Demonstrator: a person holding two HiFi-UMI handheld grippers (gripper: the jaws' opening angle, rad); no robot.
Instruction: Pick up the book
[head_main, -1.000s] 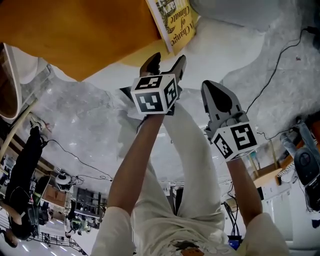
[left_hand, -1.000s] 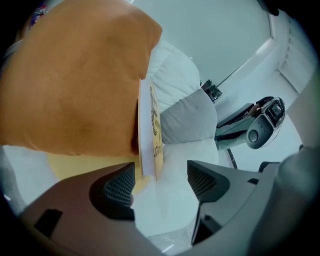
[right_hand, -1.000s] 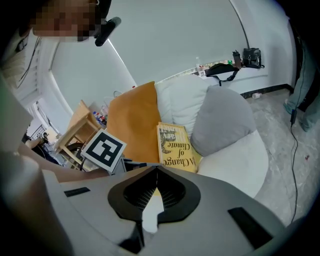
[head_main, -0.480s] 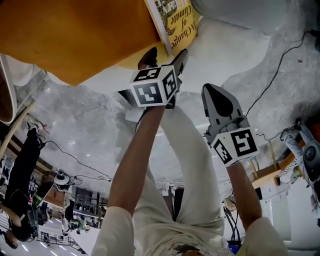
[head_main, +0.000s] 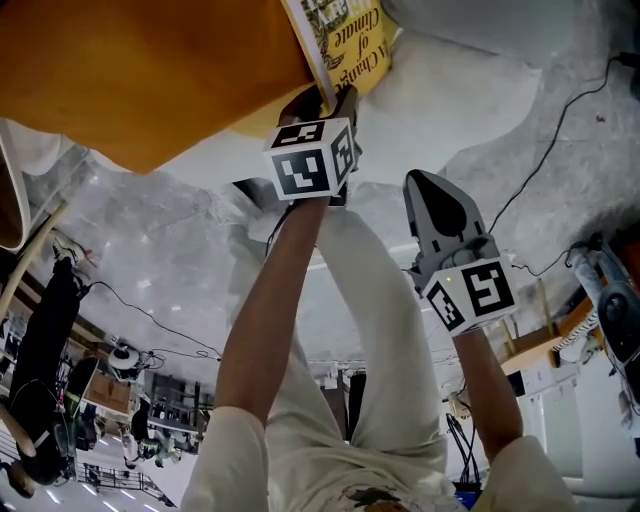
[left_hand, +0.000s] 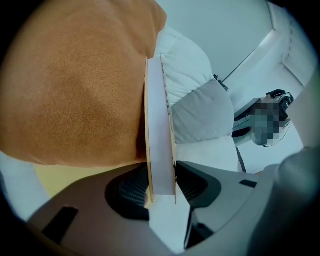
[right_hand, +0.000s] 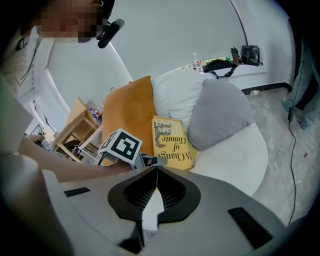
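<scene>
The yellow book (head_main: 350, 40) leans on the white seat between an orange cushion (head_main: 150, 70) and a grey cushion (right_hand: 220, 112). My left gripper (head_main: 325, 100) is at the book's lower edge, its jaws closing. In the left gripper view the book (left_hand: 160, 140) stands edge-on between the jaws of the left gripper (left_hand: 161, 180), and both pads touch its covers. My right gripper (head_main: 425, 180) hangs below and to the right of the book, shut and empty. The right gripper view shows that gripper (right_hand: 156, 172) with its jaws together and the book (right_hand: 170, 142) beyond it.
The orange cushion (left_hand: 75, 85) presses against the book's left side, and white and grey cushions (left_hand: 200, 115) are on its right. The round white seat (head_main: 450, 90) rests on a grey floor with a black cable (head_main: 560, 110). A wooden rack (right_hand: 75, 130) is at the left.
My left gripper has moved up the head view to the book, and the book's lower edge now sits between its jaws. The right gripper has stayed put.
</scene>
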